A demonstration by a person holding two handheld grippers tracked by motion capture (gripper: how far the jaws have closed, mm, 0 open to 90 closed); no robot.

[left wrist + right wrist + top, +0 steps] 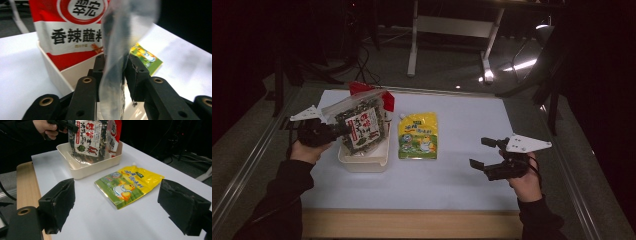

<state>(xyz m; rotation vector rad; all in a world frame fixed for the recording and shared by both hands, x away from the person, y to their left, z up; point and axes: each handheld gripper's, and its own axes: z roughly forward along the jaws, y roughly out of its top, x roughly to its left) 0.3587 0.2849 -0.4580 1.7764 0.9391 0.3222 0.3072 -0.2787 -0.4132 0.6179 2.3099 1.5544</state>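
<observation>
My left gripper (113, 75) has its jaws closed on the edge of the clear seaweed bag (360, 122), the plastic running up between both pads. I hold the bag upright over the cream tray (362, 162), with its lower end down inside the tray. A red and white packet (67, 32) stands in the tray just behind the bag, against the far wall. My right gripper (486, 156) hangs with its jaws wide apart and nothing between them, well away from the tray, low over the white mat (462, 175). Between the tray and that gripper the yellow spout pouch (417, 135) lies flat on the mat, just beside the tray.
</observation>
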